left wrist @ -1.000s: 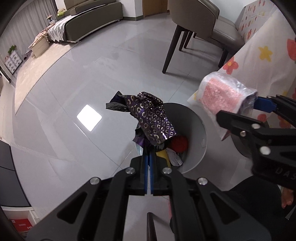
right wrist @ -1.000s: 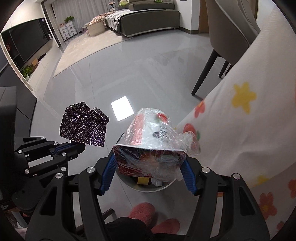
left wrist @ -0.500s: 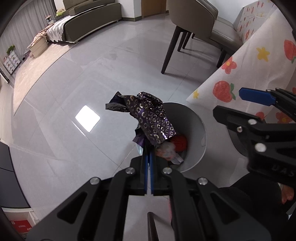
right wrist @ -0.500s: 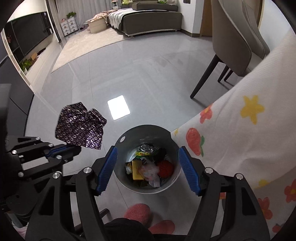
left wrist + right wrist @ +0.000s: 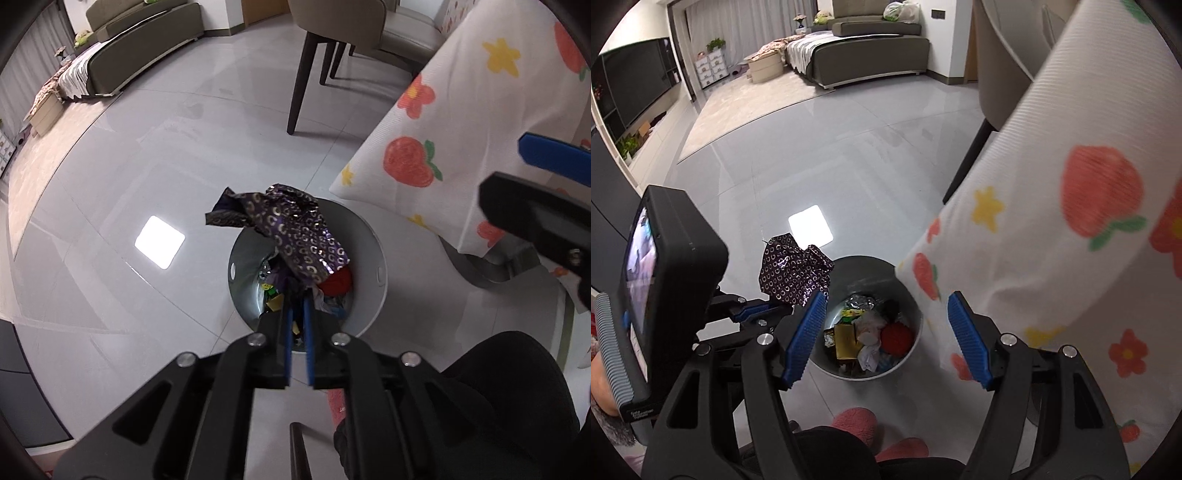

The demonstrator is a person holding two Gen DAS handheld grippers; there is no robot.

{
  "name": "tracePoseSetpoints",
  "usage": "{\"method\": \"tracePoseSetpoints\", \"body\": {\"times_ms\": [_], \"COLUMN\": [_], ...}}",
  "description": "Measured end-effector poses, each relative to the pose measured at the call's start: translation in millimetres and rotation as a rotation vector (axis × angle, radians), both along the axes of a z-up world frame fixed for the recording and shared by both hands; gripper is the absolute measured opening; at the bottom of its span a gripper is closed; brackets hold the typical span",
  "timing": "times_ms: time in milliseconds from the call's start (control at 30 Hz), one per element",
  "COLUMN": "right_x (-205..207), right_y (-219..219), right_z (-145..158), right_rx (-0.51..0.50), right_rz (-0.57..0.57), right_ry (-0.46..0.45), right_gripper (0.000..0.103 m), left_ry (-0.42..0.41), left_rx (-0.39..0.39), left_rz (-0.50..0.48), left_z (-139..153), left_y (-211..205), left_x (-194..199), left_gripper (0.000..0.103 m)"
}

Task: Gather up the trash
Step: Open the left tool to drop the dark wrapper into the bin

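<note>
We see a crumpled purple wrapper (image 5: pixel 295 230) with a gold ring print, its lower end between the blue pads above the bin (image 5: pixel 364 236). The bin is round and grey, standing upright on the floor just beside the tablecloth's corner. Inside it lie a red ball (image 5: pixel 897 338), a gold packet (image 5: pixel 846 341), white crumpled plastic (image 5: pixel 868 326) and foil scraps.

Left tongs (image 5: pixel 298 306) opening; right tongs (image 5: pixel 886 334) spread wide.
</note>
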State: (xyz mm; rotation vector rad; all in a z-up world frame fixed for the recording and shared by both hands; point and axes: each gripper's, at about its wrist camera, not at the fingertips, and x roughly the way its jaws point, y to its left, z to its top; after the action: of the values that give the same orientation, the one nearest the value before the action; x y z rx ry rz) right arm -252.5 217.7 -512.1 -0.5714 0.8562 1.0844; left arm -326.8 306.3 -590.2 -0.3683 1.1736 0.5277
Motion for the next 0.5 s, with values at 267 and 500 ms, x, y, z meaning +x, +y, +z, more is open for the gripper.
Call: {"method": "tracePoseSetpoints", "body": {"times_ms": [267, 500], "right_x": [8.5, 13.1], "right_y": [3.1, -1.7], "right_z": [-2.0, -5.5], "right_rx": [0.004, 0.009], "right_rz": [-0.014, -0.02], "right_ry": [0.013, 0.022], "right_gripper": [0.067, 0.067], "left_ry": [-0.009, -0.016], "left_rx": [0.002, -0.002], "left_rz": [0.017, 0.025], "left_z": [3.0, 2.6], "left_y": [-0.7, 1.4], "left_x": [1.5, 2.3], "left_gripper": [0.067, 0.067]}}
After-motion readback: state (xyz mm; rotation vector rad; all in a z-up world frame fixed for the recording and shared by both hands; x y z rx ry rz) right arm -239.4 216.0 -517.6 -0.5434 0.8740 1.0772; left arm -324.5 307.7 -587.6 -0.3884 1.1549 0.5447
